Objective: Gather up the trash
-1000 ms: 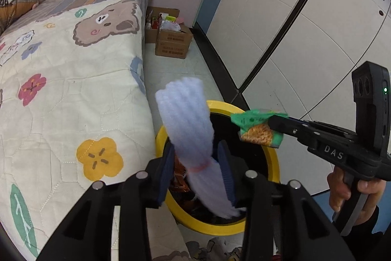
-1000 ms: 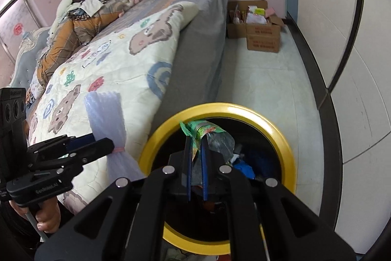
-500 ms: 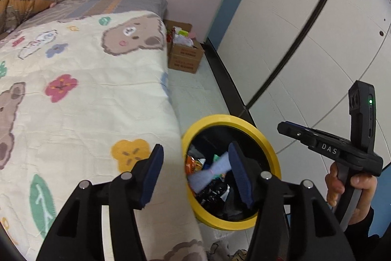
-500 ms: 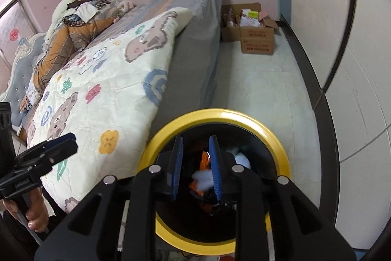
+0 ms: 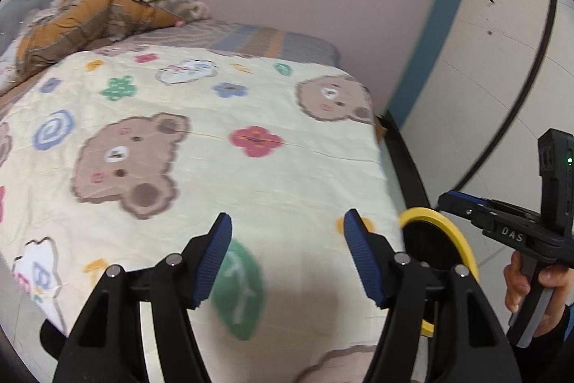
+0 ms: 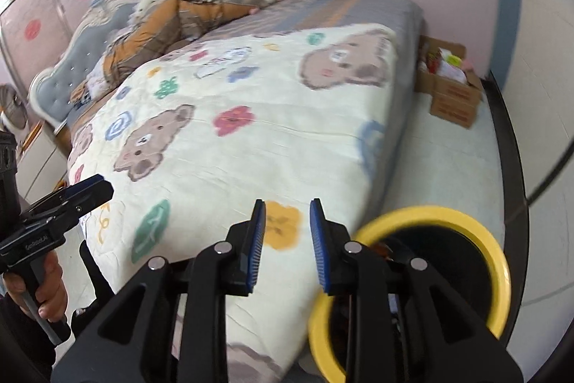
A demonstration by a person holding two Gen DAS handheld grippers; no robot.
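Both tongs are held empty above the bed [image 5: 251, 174], presumably raised to look for more trash: the left tongs [image 5: 287, 252] are spread wide, the right tongs [image 6: 287, 241] narrowly parted. The yellow-rimmed bin [image 6: 497, 261] is kept near right, beside the bed; its contents are hidden, and no loose trash is made out.

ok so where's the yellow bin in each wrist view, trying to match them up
Left wrist: the yellow bin sits at lower right, partly behind the left gripper's right finger.
Right wrist: the bin is at bottom right, beside the bed corner.
Shared landmark: the orange flower on the quilt, near that corner.
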